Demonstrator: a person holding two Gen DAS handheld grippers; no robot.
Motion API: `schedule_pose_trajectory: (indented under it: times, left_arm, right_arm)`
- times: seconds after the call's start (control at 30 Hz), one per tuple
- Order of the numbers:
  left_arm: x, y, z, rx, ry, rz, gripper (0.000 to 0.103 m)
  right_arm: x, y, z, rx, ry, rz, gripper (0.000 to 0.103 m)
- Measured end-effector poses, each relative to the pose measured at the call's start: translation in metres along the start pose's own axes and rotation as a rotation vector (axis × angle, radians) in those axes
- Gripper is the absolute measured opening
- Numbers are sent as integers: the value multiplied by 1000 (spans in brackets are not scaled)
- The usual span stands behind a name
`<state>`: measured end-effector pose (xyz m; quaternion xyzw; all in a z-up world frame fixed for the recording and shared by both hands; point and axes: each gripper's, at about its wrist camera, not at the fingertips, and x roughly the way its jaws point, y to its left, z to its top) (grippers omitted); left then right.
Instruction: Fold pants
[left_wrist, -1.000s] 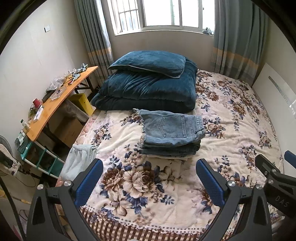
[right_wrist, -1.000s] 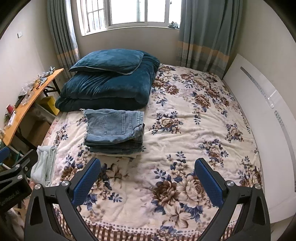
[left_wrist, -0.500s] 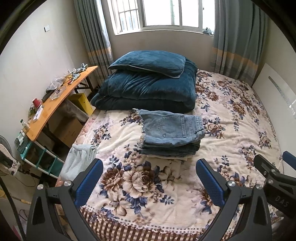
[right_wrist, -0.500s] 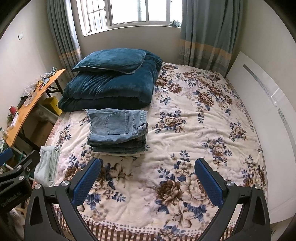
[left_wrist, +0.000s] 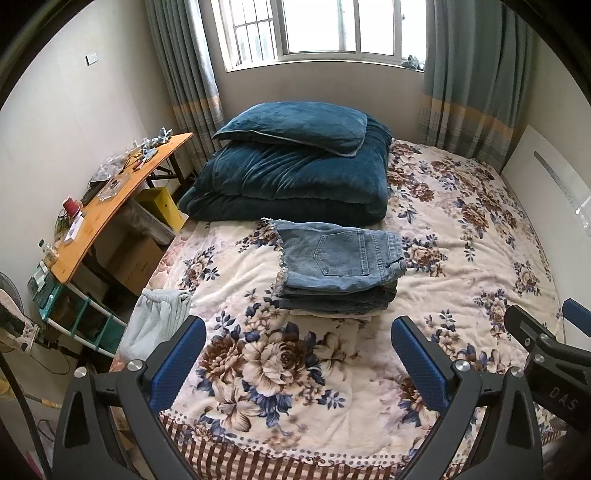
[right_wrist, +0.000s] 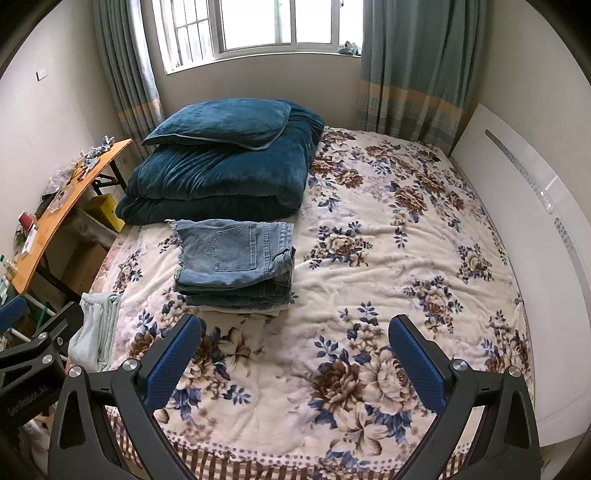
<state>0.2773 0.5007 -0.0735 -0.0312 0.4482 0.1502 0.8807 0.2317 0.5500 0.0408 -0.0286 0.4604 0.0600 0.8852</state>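
My left gripper (left_wrist: 298, 354) hangs above the near edge of the bed with its jaws spread wide and nothing between them; only the floral blanket (left_wrist: 461, 258) shows in the gap. My right gripper (right_wrist: 295, 354) is the same: jaws wide apart, holding nothing, over the blanket's big brown and blue flowers.

The jeans (left_wrist: 340, 266) lie folded into a compact stack straight ahead of my left jaws, beyond the fingertips and well clear of them. A back pocket faces up on the top layer, and a frayed hem runs along the stack's left side. From my right gripper the same stack (right_wrist: 234, 262) sits ahead and to the left, past my left-hand finger (right_wrist: 171, 363), not touching it. A pale layer of cloth peeks out under the near edge of the denim.

Beyond the jeans, further from both sets of jaws, a folded dark blue quilt (left_wrist: 295, 184) lies with a matching pillow (left_wrist: 295, 125) resting on top. Left of my left jaws, a light blue garment (left_wrist: 155, 325) hangs over the side of the bed, and further left stands a wooden side table (left_wrist: 110, 210) with small clutter on it. Part of my right gripper shows at the right edge of the left wrist view.
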Motion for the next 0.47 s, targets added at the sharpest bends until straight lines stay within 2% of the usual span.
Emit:
schedule_pose_trajectory:
  times: [0.47]
  left_arm:
    - [2,-1,5,1,-4,-7,103]
  right_arm:
    - [0,-1,1,-2,1,2,103]
